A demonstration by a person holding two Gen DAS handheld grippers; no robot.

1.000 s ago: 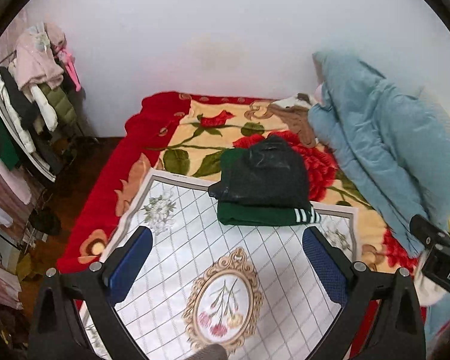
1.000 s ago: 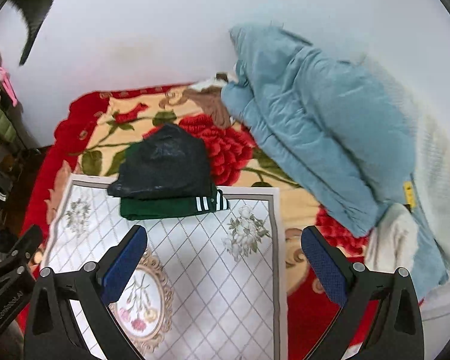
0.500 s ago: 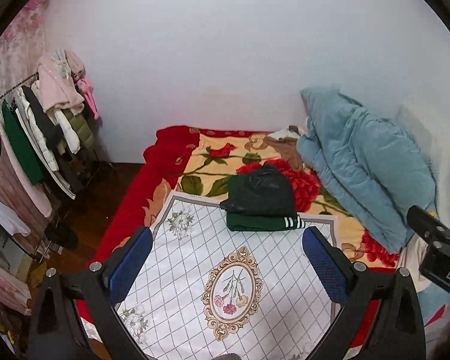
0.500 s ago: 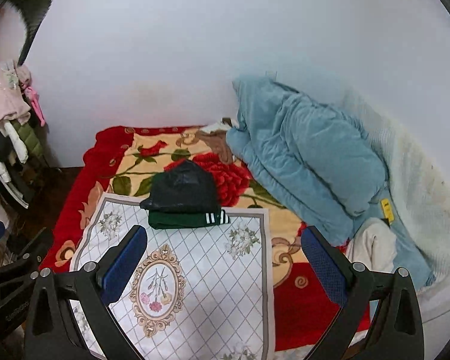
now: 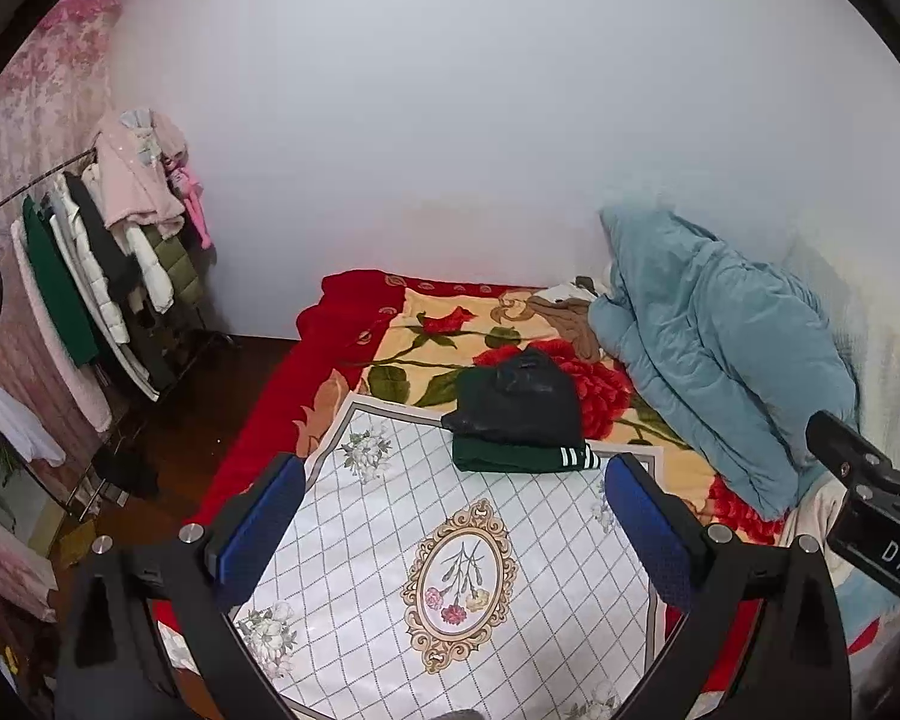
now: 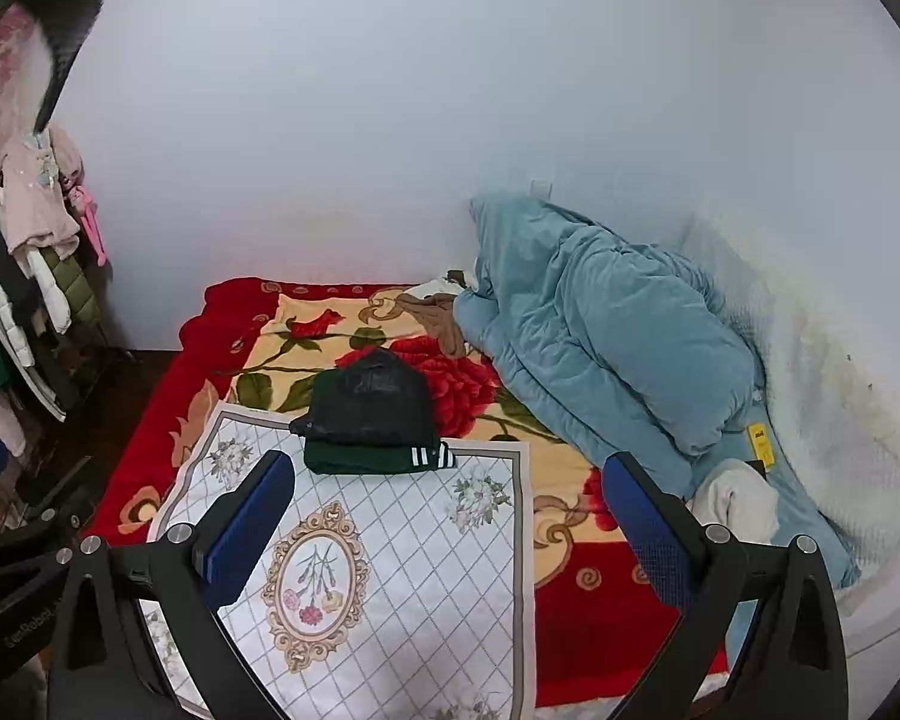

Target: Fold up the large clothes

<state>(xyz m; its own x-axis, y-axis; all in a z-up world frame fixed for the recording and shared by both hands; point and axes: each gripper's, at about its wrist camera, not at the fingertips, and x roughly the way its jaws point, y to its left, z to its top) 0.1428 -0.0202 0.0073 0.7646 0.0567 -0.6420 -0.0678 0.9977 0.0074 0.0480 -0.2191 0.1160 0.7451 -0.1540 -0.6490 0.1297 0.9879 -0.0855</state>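
Note:
A folded black garment [image 5: 519, 399] lies on top of a folded green garment with white stripes [image 5: 522, 459] at the far edge of a white patterned cloth [image 5: 390, 540] on the bed. The stack also shows in the right wrist view, black garment [image 6: 369, 399] over green one [image 6: 378, 459]. My left gripper [image 5: 456, 525] is open and empty, held well back above the near part of the cloth. My right gripper [image 6: 450, 531] is open and empty, likewise back from the stack. Part of the right gripper's body shows at the left wrist view's right edge.
A red floral blanket [image 5: 354, 336] covers the bed. A bunched blue quilt [image 5: 714, 348] lies along the right wall, with a cream item [image 6: 738, 498] by it. A rack of hanging clothes [image 5: 108, 264] stands on the floor at left.
Both grippers have pulled back and up from the bed; the folded stack looks smaller and farther, and more wall, rack and floor are in view. Both stay open.

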